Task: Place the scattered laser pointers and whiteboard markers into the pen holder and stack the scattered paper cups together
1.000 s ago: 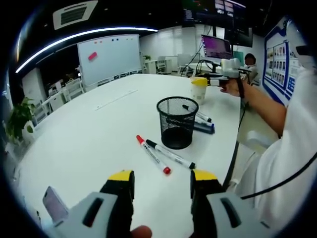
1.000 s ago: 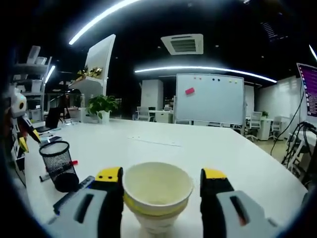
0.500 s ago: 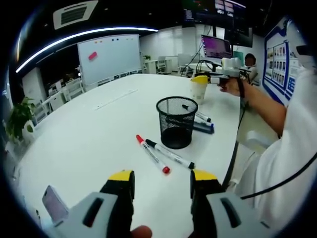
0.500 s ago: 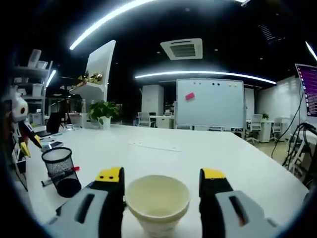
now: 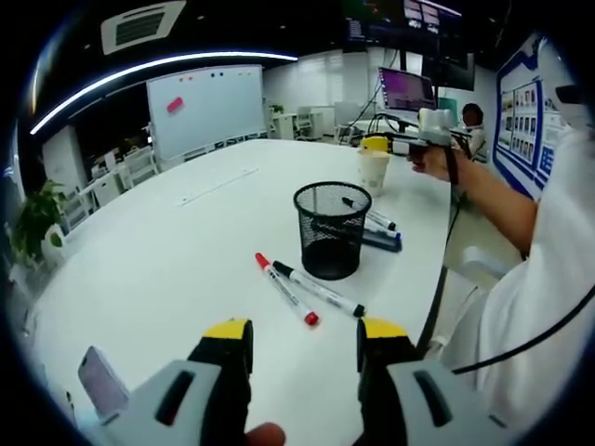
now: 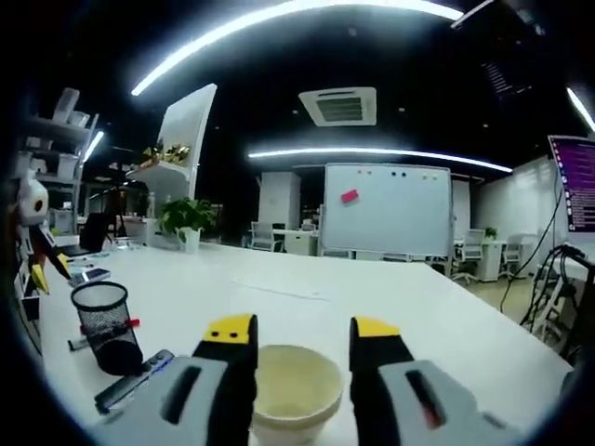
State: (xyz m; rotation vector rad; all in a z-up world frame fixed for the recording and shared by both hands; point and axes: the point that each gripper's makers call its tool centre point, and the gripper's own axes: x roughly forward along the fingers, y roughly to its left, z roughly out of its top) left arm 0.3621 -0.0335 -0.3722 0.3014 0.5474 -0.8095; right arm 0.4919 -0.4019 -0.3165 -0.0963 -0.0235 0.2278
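Observation:
The black mesh pen holder (image 5: 332,228) (image 6: 100,307) stands mid-table. In front of it lie a red-capped marker (image 5: 286,288) and a black-capped marker (image 5: 321,289), just ahead of my open, empty left gripper (image 5: 302,334). More markers (image 5: 379,221) and a dark pointer (image 5: 383,241) (image 6: 130,379) lie behind the holder. A paper cup (image 5: 374,172) (image 6: 296,395) stands on the table beyond. My right gripper (image 5: 381,144) (image 6: 302,325) hovers over its rim, jaws apart but narrow, the cup low between them.
The long white table (image 5: 158,251) runs back to a whiteboard (image 5: 204,107) (image 6: 386,209). A phone (image 5: 98,381) lies at the near left. The person's arm (image 5: 493,200) reaches in from the right along the table's edge. A plant (image 6: 184,218) stands far back.
My right gripper's jaws have narrowed, and the cup has dropped lower and grown smaller between them. The left gripper and the markers have not moved.

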